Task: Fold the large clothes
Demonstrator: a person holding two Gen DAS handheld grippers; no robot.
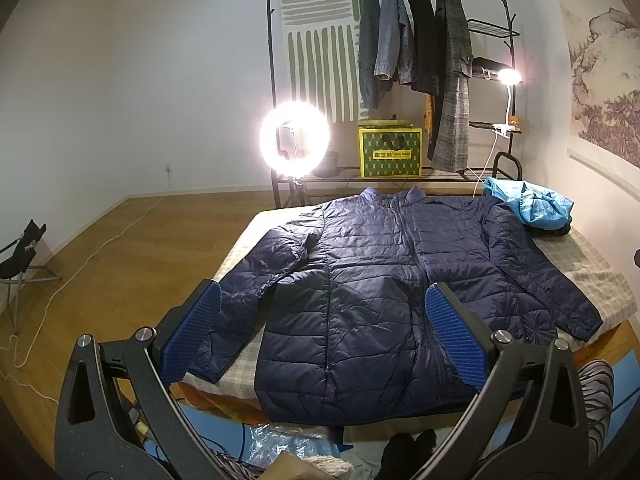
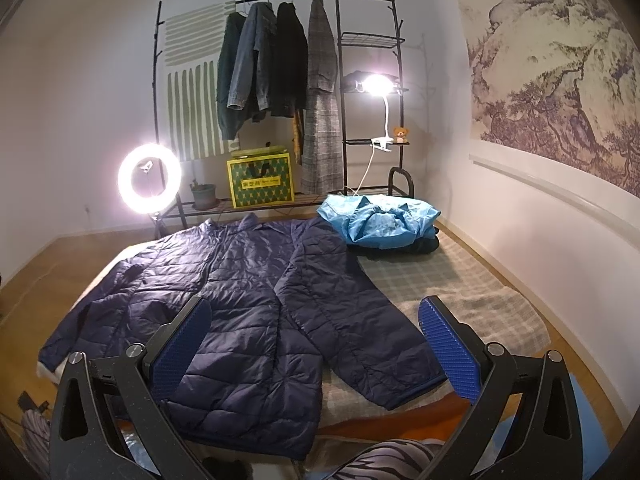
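With the navy puffer jacket [image 1: 360,280] lying flat and zipped on the checked bed [image 2: 460,292], both hand-held grippers, left [image 1: 320,336] and right [image 2: 316,344], are hovering open-jawed and empty above its hem, so pinching a sleeve cuff cleanly probably matters next.

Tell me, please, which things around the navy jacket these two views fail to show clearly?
- Dark garment under the light blue jacket, right wrist view: mostly covered, type unclear.
- Navy jacket hem, left wrist view: partly hidden behind the left hand-held gripper fingers.
- Yellow box lettering, both views: too small to read.
- Ring light centre, left wrist view: washed out by glare.
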